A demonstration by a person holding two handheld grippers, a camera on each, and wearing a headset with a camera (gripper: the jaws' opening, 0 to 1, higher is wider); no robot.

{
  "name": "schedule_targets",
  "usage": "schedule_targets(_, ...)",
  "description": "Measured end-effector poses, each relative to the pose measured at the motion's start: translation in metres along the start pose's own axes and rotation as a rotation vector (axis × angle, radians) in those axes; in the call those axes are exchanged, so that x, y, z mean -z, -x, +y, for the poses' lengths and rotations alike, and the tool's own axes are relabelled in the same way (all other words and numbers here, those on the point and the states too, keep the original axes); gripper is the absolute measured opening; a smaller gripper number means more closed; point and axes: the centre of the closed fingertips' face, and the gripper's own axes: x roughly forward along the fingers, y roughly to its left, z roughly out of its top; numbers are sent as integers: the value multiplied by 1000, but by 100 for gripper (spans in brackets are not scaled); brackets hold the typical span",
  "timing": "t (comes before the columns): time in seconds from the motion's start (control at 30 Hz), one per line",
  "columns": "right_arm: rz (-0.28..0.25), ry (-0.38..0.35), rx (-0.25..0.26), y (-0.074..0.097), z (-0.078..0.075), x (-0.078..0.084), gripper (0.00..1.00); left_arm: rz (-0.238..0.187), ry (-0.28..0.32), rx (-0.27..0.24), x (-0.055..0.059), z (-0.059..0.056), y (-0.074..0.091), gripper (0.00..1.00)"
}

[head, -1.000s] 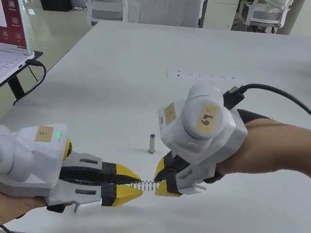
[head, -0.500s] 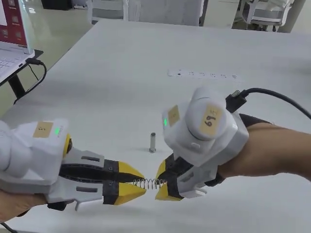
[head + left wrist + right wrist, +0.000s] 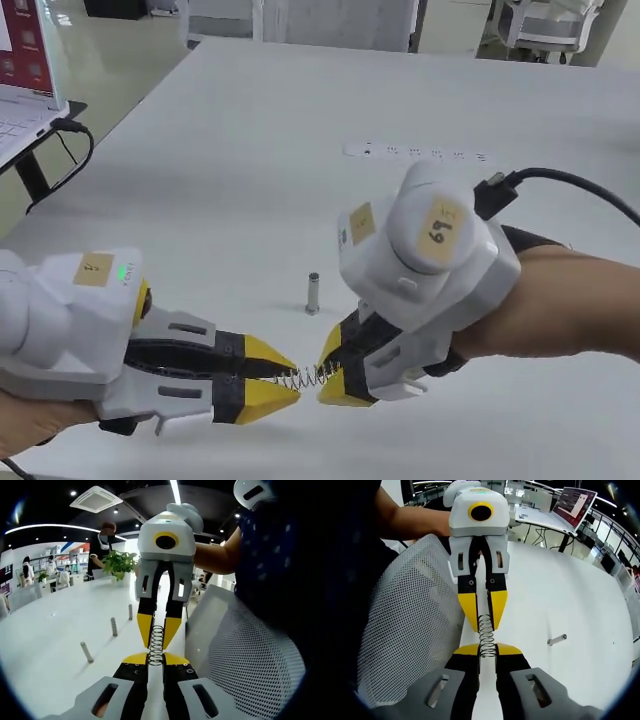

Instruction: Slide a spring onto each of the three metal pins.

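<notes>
This is an open-plan office set up with workbenches. A long white table [image 3: 250, 130] carries a power strip [image 3: 415, 153] toward its far edge. Office chairs [image 3: 545, 30] stand beyond that edge, and a laptop [image 3: 20, 70] sits on a separate dark stand off the left edge. The left gripper view takes in a mesh chair back [image 3: 240, 645], a potted plant [image 3: 119, 562], people [image 3: 50, 566] at other tables, a ceiling vent [image 3: 96, 499] and strip lights [image 3: 175, 490].

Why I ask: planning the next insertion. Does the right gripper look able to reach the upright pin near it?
Probably yes: the pin stands on bare table just beyond the right gripper, nothing between. But the spring is pinched at both ends, so the left gripper would have to release first.
</notes>
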Motion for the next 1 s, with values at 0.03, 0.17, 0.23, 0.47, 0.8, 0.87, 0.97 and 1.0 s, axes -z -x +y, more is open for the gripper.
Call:
schedule_targets(0.03,0,0,1,1,0,-1,8,0,-1,-1,0,0,0,3)
schedule_targets(0.17,-2,-4,4,5,0,-7,8,2,-4,0,0,0,-1,3)
schedule_targets(0.23,-1,-7,4,7,1,-10,8,0,-2,2,0,0,-1,3)
schedule_targets(0.47,8,0,3,11,2,-19,8,-9,-1,4,-1,-1,-2,3)
schedule_targets(0.8,32,1,-5,11,7,-27,8,-6,-3,18,0,-5,-5,3)
schedule_targets(0.87,34,4,-5,11,7,-27,8,-6,-3,20,0,-5,-5,3)
schedule_targets(0.97,40,10,-2,11,7,-28,8,-7,-2,21,1,-5,-6,3)
schedule_targets(1.0,42,11,-1,11,7,-28,8,-6,-3,20,1,-5,-7,3)
